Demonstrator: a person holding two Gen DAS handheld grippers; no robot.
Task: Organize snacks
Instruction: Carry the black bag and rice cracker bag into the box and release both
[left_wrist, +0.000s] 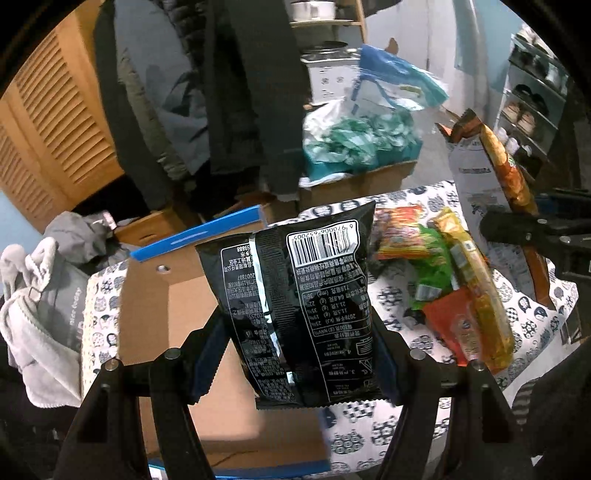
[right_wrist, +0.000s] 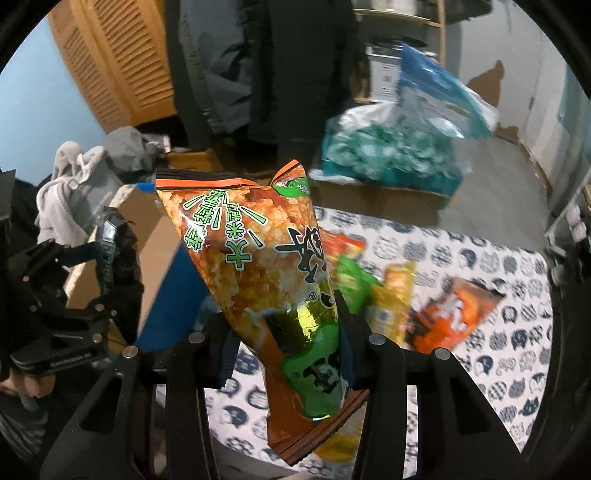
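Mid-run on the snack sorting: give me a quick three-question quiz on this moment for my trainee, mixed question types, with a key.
1. True or false: the left gripper is shut on a black bag.
2. What does the right gripper hold? A) a green pouch B) an orange bag with green lettering C) nothing
3. Fill in: under the black bag lies an open cardboard ___ with blue edging.

Key
1. True; the barcode side faces the camera.
2. B, the orange bag.
3. box. It sits left of the loose snacks on the cat-print cloth.
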